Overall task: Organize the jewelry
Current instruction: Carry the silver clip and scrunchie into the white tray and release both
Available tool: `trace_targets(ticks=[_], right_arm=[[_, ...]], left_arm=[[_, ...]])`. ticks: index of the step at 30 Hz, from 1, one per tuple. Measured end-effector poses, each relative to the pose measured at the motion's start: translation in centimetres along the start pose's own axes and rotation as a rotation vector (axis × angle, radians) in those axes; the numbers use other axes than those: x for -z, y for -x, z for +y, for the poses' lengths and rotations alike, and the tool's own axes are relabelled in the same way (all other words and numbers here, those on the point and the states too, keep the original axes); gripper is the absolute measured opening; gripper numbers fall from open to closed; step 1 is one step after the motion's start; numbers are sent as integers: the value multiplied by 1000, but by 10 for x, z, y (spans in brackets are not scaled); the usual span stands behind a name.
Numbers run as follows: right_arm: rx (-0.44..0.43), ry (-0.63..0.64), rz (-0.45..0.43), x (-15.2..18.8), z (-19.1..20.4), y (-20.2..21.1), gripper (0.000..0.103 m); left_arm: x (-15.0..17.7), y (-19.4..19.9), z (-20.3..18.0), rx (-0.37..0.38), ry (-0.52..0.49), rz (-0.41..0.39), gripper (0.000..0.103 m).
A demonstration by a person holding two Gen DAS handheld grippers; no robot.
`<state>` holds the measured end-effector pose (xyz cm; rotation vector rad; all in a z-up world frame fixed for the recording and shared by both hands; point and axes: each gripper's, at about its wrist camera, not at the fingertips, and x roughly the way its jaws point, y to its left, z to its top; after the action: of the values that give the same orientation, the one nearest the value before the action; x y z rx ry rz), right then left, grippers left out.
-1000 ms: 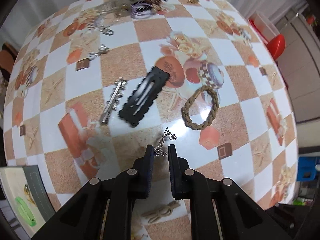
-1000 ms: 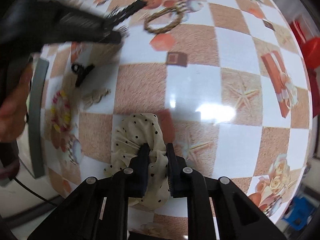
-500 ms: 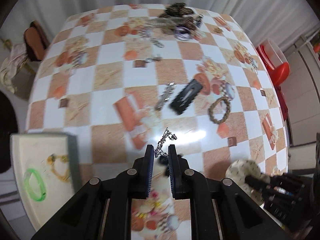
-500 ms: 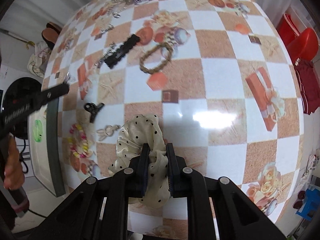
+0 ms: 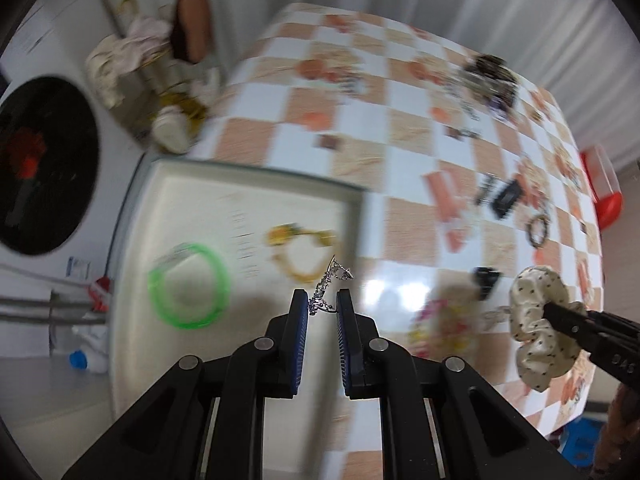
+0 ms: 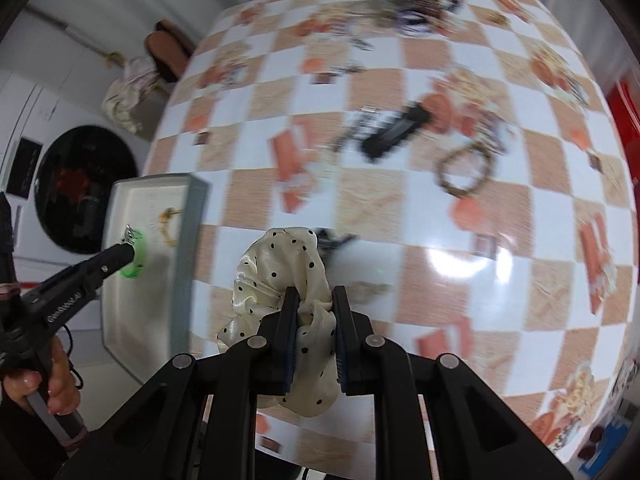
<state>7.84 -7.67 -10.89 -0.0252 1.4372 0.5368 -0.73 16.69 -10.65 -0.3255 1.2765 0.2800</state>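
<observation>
While clamped — cream black-dotted scrunchie (image 6: 280, 280), crinkled, glossy, silver chain (image 5: 330, 286)

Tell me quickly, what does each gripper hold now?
Left gripper: jaws shut on the silver chain.
Right gripper: jaws shut on the polka-dot scrunchie.

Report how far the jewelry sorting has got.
Done: a green bangle and a yellow bracelet lie in the tray. In hand: left gripper holds a silver chain; right gripper holds a dotted scrunchie. Left: black hair clip, braided ring, far pile.
</observation>
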Motion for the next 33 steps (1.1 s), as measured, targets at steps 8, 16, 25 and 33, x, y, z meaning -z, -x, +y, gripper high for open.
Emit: trace_targets(ticks=[8, 16, 25, 33], right_arm=[[-45, 128, 9, -8, 84, -21, 17], [-46, 227, 46, -9, 144, -55, 17], [-24, 273, 90, -4, 165, -84, 17], [-14, 290, 116, -7, 175, -104, 17]], left_arm=[[6, -9, 71, -42, 88, -1, 19], [2, -39, 94, -46, 83, 23, 19], [-1, -61, 99, -52, 80, 50, 19], [2, -72, 99, -84, 74, 63, 20]])
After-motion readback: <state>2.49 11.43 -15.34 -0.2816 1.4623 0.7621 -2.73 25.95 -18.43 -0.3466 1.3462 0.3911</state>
